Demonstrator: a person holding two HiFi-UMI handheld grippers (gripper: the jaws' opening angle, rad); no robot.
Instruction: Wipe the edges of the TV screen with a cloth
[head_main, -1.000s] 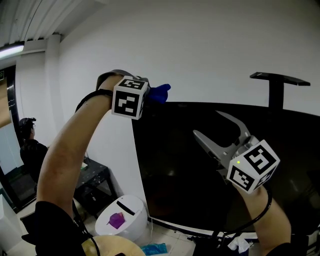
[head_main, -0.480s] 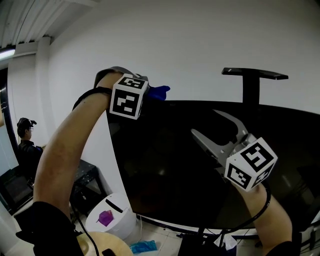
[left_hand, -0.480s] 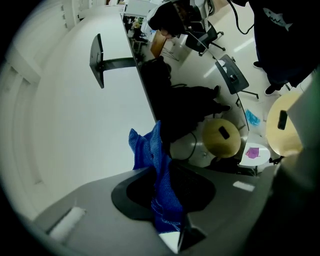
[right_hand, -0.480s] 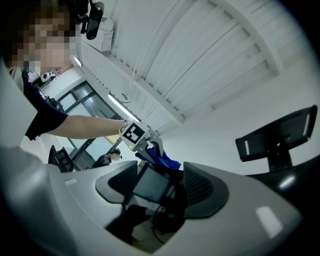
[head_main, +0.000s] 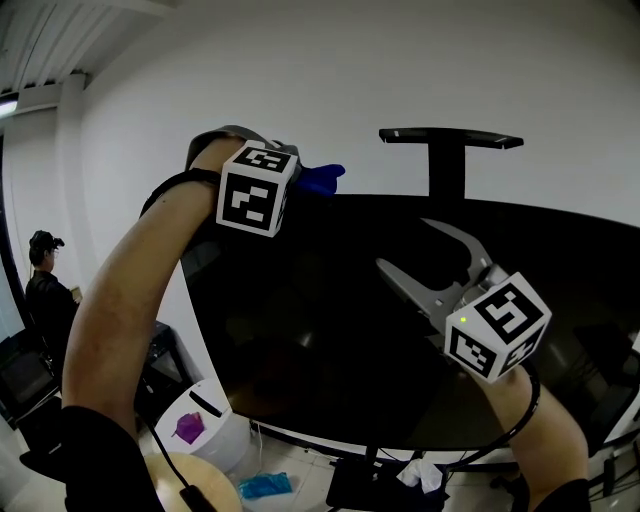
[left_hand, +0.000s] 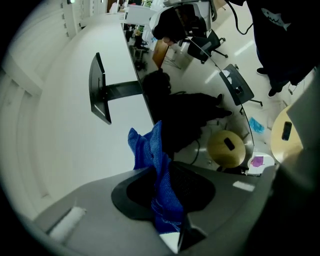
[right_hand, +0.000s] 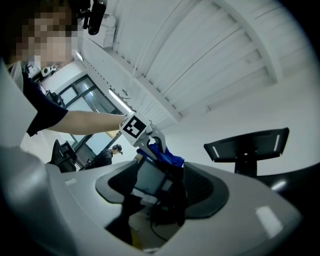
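The big black TV screen (head_main: 330, 340) fills the middle of the head view. My left gripper (head_main: 300, 185) is held up at its top edge, shut on a blue cloth (head_main: 322, 178) that lies against that edge. In the left gripper view the blue cloth (left_hand: 159, 175) is pinched between the jaws and sticks out past them, with the TV (left_hand: 182, 117) seen edge-on behind it. My right gripper (head_main: 405, 245) hovers lower right in front of the screen, open and holding nothing. The right gripper view looks through its open jaws at the left gripper (right_hand: 150, 140) and the cloth (right_hand: 167, 156).
A black bracket on a post (head_main: 450, 140) stands behind the TV's top edge. Below left are a white bin (head_main: 195, 425), a round wooden top (head_main: 200, 490) and a blue item on the floor (head_main: 265, 487). A person (head_main: 45, 285) stands far left.
Both grippers and the cloth have travelled to the right along the TV's top edge, farther from its left corner. The bracket now appears closer to the left gripper. Neither gripper's jaws changed.
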